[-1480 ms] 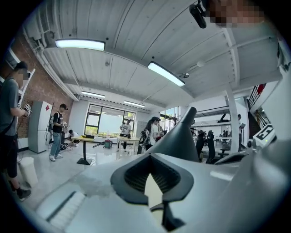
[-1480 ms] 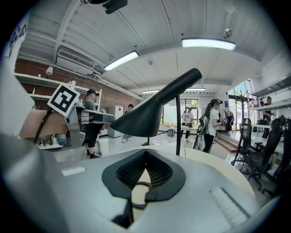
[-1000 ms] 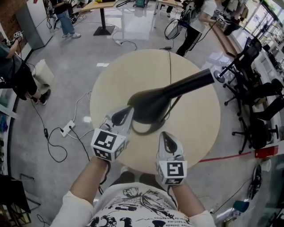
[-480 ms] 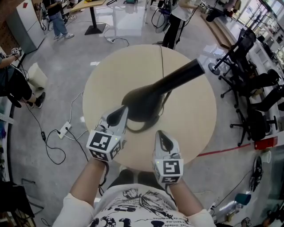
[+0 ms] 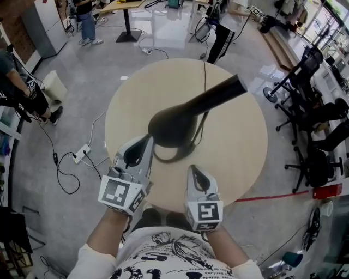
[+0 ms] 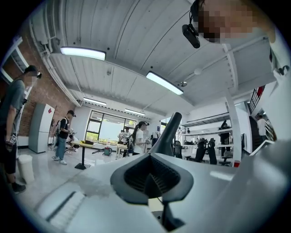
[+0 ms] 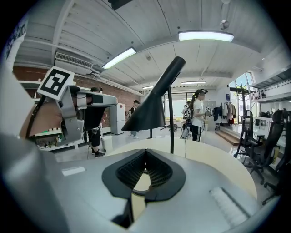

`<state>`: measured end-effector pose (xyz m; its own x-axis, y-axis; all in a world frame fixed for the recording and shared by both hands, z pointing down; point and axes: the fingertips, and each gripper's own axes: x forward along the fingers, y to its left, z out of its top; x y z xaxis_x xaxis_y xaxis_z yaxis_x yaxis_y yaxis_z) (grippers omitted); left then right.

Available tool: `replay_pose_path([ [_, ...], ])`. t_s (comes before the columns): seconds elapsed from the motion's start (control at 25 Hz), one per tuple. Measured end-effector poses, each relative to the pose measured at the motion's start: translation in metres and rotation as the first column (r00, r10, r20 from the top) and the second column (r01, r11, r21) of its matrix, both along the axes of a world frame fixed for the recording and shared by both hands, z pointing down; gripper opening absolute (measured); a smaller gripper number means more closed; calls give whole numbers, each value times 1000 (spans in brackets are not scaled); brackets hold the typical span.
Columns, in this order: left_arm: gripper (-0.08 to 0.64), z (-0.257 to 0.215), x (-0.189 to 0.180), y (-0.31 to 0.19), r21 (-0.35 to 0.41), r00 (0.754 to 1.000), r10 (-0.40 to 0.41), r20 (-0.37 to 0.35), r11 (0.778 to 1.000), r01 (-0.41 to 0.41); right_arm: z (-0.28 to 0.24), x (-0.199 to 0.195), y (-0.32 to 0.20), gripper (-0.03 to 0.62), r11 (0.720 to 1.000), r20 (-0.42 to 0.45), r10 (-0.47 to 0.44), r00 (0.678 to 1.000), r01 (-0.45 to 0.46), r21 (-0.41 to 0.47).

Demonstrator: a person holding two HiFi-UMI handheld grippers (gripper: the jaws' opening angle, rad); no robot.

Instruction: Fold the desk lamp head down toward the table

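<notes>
Now | left tongs (image 5: pixel 146 140) clenched, empty | right tongs (image 5: pixel 194 171) clenched, empty | lamp head (image 5: pixel 172 128) covers most of base (image 5: pixel 170 159)

Open-plan office-lab: office chairs (image 5: pixel 322 122), desks (image 5: pixel 117 6) (concrete floor (image 5: pixel 82 71)).

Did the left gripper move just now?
Yes. The left gripper drew back slightly toward the person; its marker cube now sits farther outside the table rim.

A round tan bench (image 5: pixel 240 141) carries a black desk lamp (image 5: pixel 174 125); its thin cord (image 5: pixel 205 82) runs across to the far edge
</notes>
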<state>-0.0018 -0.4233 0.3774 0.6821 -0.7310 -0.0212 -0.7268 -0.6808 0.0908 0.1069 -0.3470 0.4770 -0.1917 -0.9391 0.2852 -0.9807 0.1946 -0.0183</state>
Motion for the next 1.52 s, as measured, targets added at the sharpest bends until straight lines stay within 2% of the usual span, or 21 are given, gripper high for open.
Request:
replay_pose_path([
  [0.2, 2, 16, 12, 41, -6, 994, -96, 46, 995, 97, -6, 18, 10, 9, 996, 3, -85, 996, 85, 35],
  [0.44, 2, 33, 21, 81, -19, 986, -166, 17, 986, 167, -9, 10, 16, 9, 983, 11, -174, 985, 173, 66],
  [0.64, 2, 43, 21, 112, -29, 984, -171, 40, 985, 173, -14, -2, 31, 9, 975, -2, -200, 980, 199, 99],
  [0.76, 2, 35, 17, 134, -8, 985, -169, 17, 986, 169, -24, -13, 47, 8, 969, -8, -215, 976, 215, 120],
  [1.0, 2, 29, -10, 209, 0, 985, -175, 1, 985, 175, -36, -40, 109, 9, 963, -18, -223, 975, 223, 149],
  [1.28, 2, 33, -50, 319, -8, 987, -162, 18, 987, 163, -41, -82, 215, 9, 959, -19, -229, 973, 229, 168],
  [1.52, 2, 36, -62, 382, -34, 987, -159, 14, 987, 159, -43, -92, 288, 9, 958, -38, -229, 973, 232, 169],
])
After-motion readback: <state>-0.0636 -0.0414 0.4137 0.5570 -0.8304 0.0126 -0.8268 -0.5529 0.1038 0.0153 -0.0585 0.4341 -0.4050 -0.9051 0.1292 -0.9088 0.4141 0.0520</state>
